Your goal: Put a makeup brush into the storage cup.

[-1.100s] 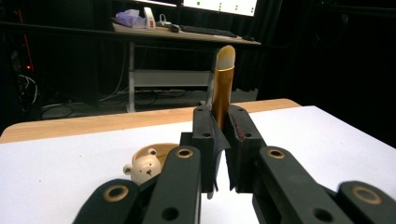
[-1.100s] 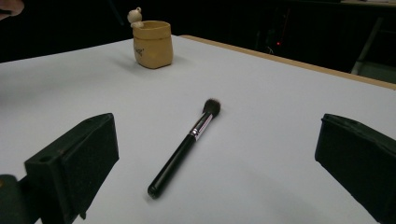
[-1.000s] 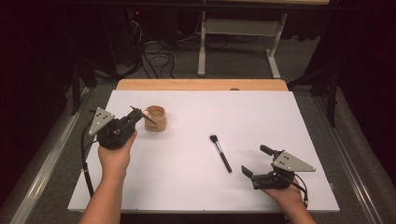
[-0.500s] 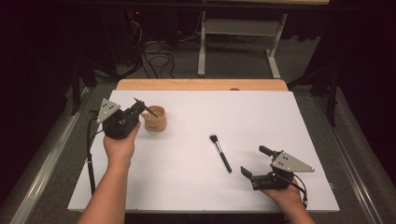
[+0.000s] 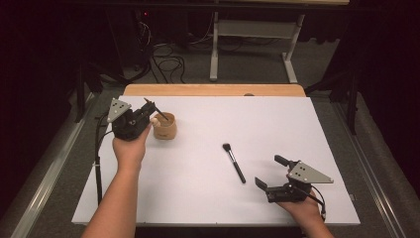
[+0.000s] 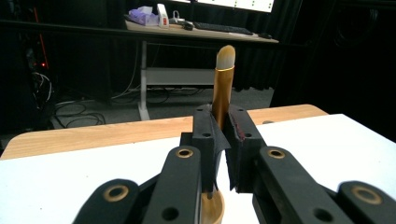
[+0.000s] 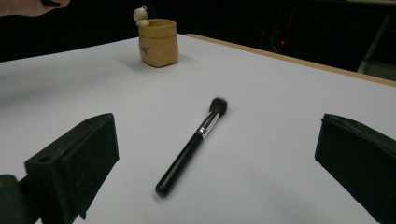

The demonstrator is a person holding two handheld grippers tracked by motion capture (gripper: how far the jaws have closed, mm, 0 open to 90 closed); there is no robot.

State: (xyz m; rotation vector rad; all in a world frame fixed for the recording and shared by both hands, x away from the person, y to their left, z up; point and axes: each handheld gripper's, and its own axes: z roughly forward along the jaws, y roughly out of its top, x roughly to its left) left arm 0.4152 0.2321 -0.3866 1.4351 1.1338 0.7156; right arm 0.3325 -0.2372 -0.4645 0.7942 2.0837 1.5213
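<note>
My left gripper (image 5: 147, 115) is shut on a gold-handled brush (image 6: 222, 91) with a pale tip, which stands up between its jaws in the left gripper view (image 6: 223, 122). The brush's pale tip (image 5: 155, 119) is at the near rim of a small tan cup (image 5: 165, 128), and the cup's rim (image 6: 212, 212) shows just under the jaws. A black brush (image 5: 234, 162) lies flat mid-table, bristles pointing away from me. My right gripper (image 5: 270, 171) rests open near the front right. In the right gripper view its jaws (image 7: 219, 161) stand wide apart, with the black brush (image 7: 190, 147) and the cup (image 7: 159, 43) ahead.
The white tabletop (image 5: 257, 124) has a wooden strip (image 5: 213, 89) along its far edge. Beyond it are a desk frame (image 5: 252, 44) and floor cables (image 5: 166, 62). A black cable (image 5: 97, 163) trails from the left gripper off the table's left edge.
My left hand has carried the gold brush away from me and a little to the right, so its tip now sits at the cup. The right gripper and black brush have stayed put.
</note>
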